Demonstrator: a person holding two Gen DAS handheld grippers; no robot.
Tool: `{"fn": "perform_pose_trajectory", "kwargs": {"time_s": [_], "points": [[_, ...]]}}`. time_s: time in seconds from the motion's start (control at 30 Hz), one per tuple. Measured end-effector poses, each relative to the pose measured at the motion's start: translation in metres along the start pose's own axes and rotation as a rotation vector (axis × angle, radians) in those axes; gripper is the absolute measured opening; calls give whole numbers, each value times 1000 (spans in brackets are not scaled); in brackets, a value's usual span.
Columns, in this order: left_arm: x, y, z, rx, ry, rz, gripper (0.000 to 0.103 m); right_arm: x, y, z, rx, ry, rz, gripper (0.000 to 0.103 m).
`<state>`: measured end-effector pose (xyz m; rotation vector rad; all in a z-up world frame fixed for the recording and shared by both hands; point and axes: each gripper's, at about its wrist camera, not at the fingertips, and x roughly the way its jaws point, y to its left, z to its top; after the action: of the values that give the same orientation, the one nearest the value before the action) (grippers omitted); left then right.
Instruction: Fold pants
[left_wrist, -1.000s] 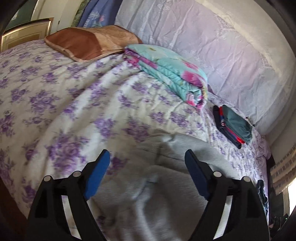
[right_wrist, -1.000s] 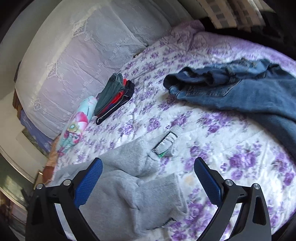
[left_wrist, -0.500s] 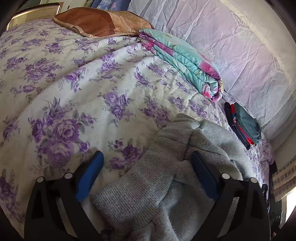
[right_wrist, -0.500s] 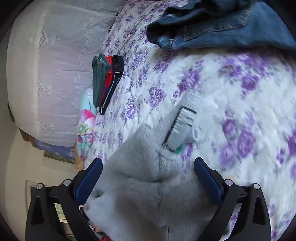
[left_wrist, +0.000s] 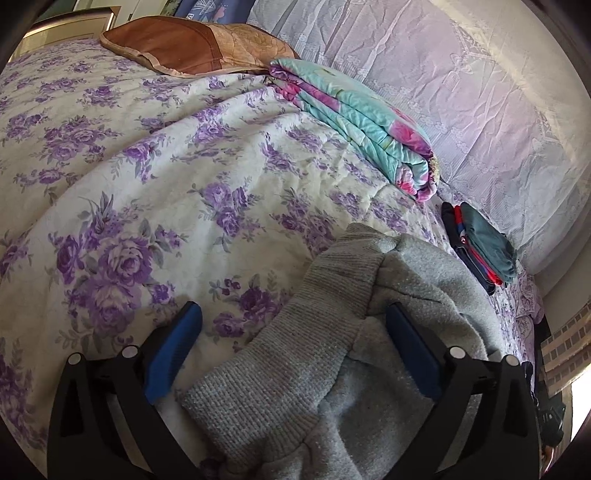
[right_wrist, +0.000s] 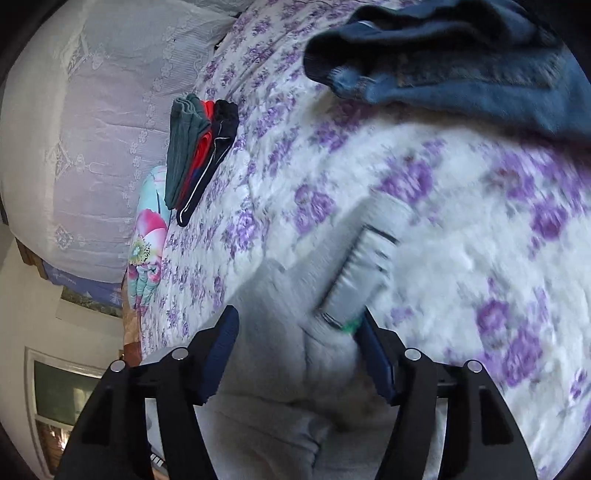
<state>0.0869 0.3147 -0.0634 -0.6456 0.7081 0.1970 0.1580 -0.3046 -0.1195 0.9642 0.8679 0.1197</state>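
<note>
The right gripper (right_wrist: 297, 341) is blurring its view; its jaws, just closing, are straddling the grey pants (right_wrist: 280, 369) without visibly pinching, and the sewn label (right_wrist: 360, 273) ahead is unreadable. The left gripper (left_wrist: 293, 343) is standing wide apart over the ribbed waistband (left_wrist: 295, 354) (lower legs cut off), on the floral bedspread (left_wrist: 155, 177).

Both wrist views close, sharing bed (left_wrist: 229, 155)

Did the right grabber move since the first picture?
Yes. The right gripper came closer to the grey pants, its jaws closing; the jeans slid toward the top edge.
</note>
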Motion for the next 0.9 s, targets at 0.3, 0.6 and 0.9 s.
{"fn": "perform_pose_trajectory", "kwargs": {"time_s": [0.3, 0.6, 0.9], "points": [[0, 1, 0, 1, -1, -12, 98, -16, 6, -5, -107, -69, -35, 29], [-1, 1, 0, -1, -3, -15, 98, -19, 3, -6, -83, -40, -22, 31], [-2, 1, -1, -2, -4, -14, 98, -51, -8, -20, -28, -81, 24, 35]]}}
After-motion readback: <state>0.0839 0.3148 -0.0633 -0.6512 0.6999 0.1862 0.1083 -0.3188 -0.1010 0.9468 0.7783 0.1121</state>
